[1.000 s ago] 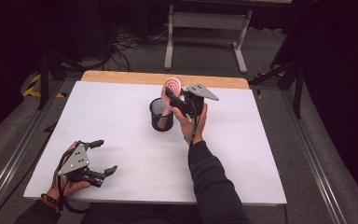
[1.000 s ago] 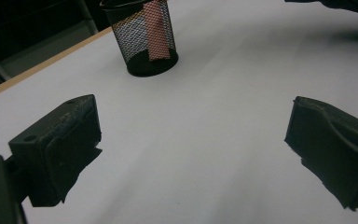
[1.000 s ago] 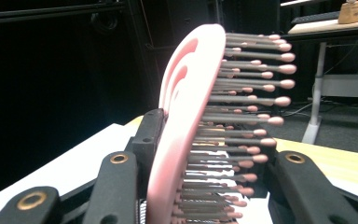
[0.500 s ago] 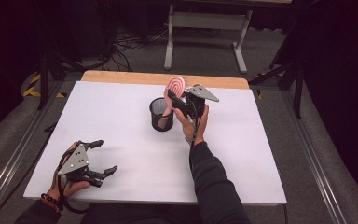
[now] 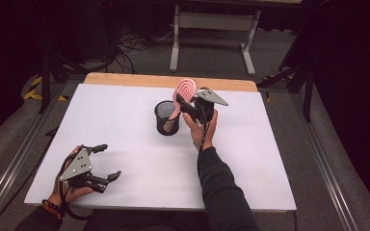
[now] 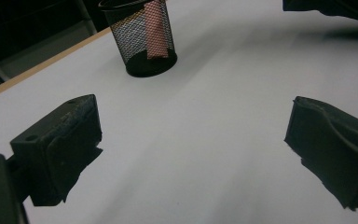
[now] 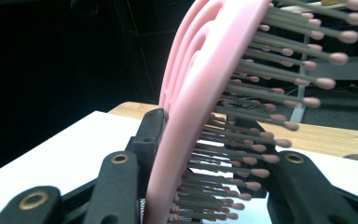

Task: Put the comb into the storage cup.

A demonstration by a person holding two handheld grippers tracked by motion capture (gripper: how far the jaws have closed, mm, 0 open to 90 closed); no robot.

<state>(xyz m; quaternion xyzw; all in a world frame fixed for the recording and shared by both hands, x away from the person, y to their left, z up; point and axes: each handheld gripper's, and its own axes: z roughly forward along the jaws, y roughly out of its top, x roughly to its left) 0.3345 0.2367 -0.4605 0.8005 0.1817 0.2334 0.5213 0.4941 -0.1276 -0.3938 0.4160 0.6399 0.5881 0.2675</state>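
Above mesh cup (image 5: 166, 118): pink hairbrush (image 5: 187, 89) clamped in right hand-held gripper (image 5: 182, 102) (handle inside cup).

Only standing obstacle on the white tabletop (image 5: 125, 115) — a black wire-mesh cup (image 5: 166, 118), mid-table, far half. A pink paddle hairbrush (image 5: 185, 91) leans out of its mouth, blocking entry from above. Broad bare surface lies left, right and near — open passage between cup and table edges.
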